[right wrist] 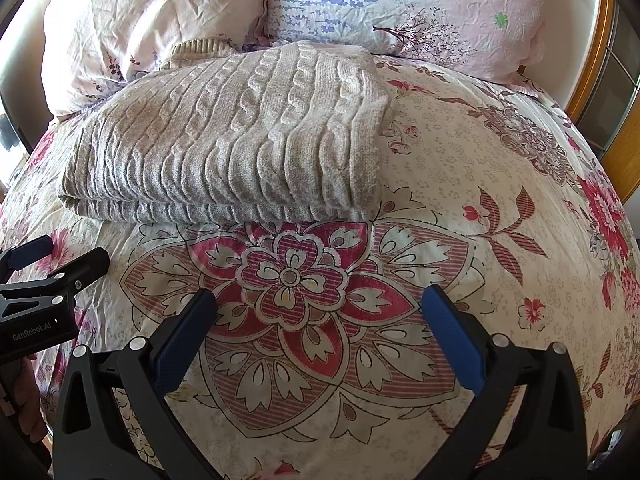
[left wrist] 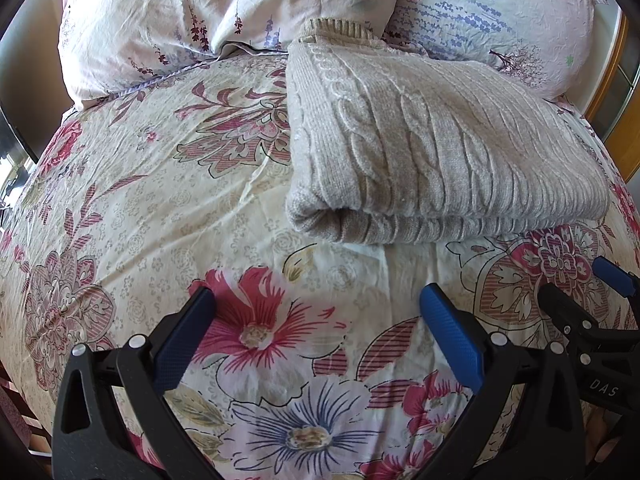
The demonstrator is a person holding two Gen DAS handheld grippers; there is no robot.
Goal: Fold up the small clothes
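Note:
A beige cable-knit sweater (left wrist: 432, 148) (right wrist: 240, 140) lies folded into a thick rectangle on the flowered bedspread (left wrist: 160, 208) (right wrist: 460, 184). Its folded edge faces both cameras and its ribbed hem rests against the pillows. My left gripper (left wrist: 316, 300) is open above the bare bedspread, short of the sweater and to its left. My right gripper (right wrist: 320, 300) is open too, hovering just in front of the sweater's near right corner. Nothing sits between either pair of blue pads. Each gripper shows at the edge of the other's view, the right one (left wrist: 592, 292) and the left one (right wrist: 52, 264).
Two floral pillows (left wrist: 192, 12) (right wrist: 420, 4) lean at the head of the bed behind the sweater. A wooden frame (right wrist: 600, 92) runs along the right side. A hand (right wrist: 24, 392) holds the left gripper's handle.

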